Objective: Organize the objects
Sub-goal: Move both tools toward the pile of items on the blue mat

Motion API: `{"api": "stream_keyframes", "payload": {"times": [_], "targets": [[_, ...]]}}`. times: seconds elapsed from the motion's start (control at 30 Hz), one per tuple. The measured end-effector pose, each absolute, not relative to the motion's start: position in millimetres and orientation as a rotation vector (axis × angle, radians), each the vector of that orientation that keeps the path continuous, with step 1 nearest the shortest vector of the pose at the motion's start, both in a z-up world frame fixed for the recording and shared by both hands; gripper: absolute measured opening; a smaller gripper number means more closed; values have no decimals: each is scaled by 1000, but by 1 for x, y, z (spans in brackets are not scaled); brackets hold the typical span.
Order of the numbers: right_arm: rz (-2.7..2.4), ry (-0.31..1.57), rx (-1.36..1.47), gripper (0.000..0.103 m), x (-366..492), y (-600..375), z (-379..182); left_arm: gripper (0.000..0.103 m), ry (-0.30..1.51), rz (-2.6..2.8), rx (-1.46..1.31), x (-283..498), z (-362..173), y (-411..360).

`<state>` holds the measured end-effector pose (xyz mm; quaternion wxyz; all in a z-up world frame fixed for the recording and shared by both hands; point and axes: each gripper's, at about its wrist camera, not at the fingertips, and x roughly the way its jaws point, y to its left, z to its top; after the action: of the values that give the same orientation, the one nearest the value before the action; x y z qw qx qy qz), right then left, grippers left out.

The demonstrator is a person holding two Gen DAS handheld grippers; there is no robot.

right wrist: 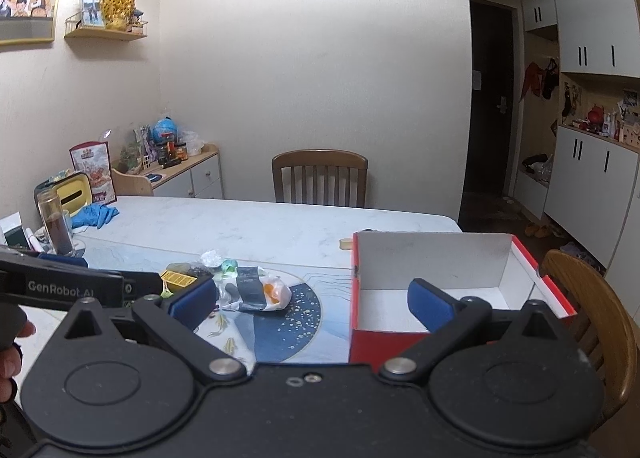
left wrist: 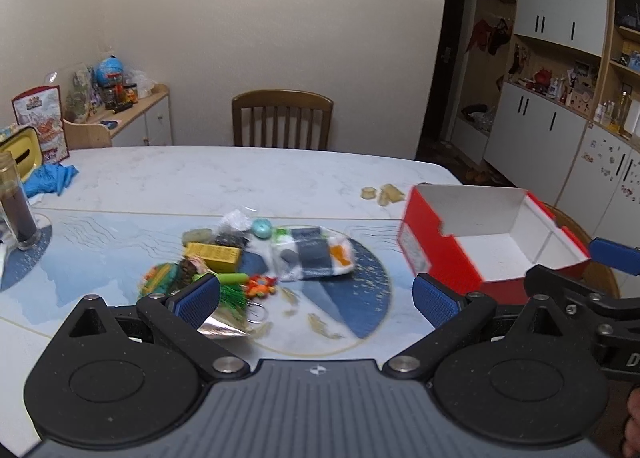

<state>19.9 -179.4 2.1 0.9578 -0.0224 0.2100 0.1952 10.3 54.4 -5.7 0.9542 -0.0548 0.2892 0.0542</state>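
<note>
Left wrist view: nothing sorted yet; the red box (left wrist: 440, 258) sits empty, the clutter pile (left wrist: 248, 258) untouched on the tabletop (left wrist: 240, 174), and both the left gripper (left wrist: 316, 298) and right gripper (right wrist: 312, 298) are released, holding nothing.

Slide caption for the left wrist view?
Open left gripper above cluttered small items, empty red cardboard box alongside.

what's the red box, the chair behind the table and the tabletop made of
Red box: looks like cardboard, red printed outside, matte white inside; thin folded walls and a notched flap edge.
Chair: apparently wood, brown with a slight sheen; slatted back.
Tabletop: white, faintly veined, marble or marble-look; which one is unclear. A printed blue mat covers the near part.
</note>
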Motion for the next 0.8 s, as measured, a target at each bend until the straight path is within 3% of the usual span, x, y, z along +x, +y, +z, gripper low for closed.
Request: {"api": "stream_keyframes", "payload": {"times": [0.8], "targets": [[470, 549, -173, 101, 62, -79, -26, 103, 719, 296, -207, 58, -73, 234]]}}
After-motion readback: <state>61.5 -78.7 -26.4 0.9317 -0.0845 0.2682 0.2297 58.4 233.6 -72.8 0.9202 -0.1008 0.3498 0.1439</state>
